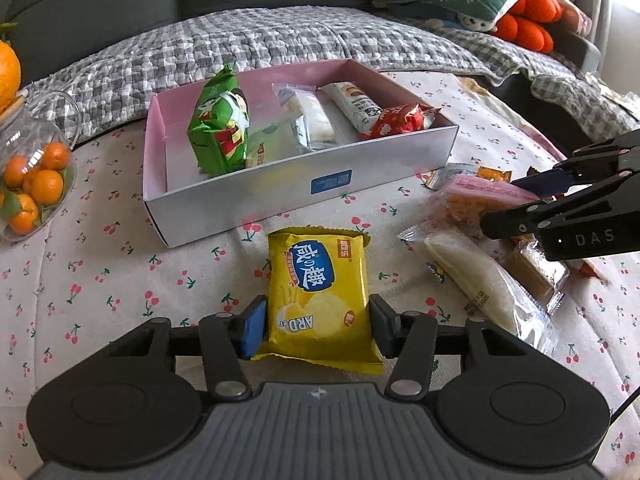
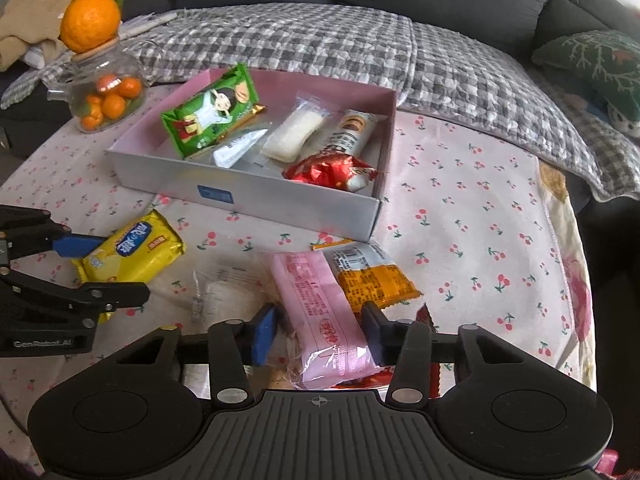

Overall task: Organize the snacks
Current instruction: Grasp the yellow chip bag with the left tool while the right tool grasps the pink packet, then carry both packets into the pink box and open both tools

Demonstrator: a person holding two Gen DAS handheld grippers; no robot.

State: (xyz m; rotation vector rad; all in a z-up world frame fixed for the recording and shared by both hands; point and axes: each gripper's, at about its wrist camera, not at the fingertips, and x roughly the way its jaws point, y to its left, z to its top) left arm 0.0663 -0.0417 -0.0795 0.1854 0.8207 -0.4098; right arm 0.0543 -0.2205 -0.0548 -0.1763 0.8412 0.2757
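Pick-up step, both sides. Left gripper [image 1: 318, 320] is clamped on the yellow cracker pack [image 1: 320, 292], still on the surface [image 1: 100, 280] before the box [image 1: 304, 188]. Right gripper [image 2: 320, 334] pinches the pink wafer pack [image 2: 320, 312] in the loose pile. Next move, probably: lift both clear and carry them into the box's free space.

The left gripper [image 1: 318, 330] is a matte black plastic tool with a ribbed grey-black centre plate marked by a small cross, two round housings with raised discs, and angled linkage arms pinned by silver rivets. Its fingers [image 1: 253, 332] carry blue pads, and the side of the body reads "GenRobot.AI". The right gripper [image 2: 318, 338] is built alike, with blue-padded fingers [image 2: 265, 334] and white "DAS" lettering on its side.
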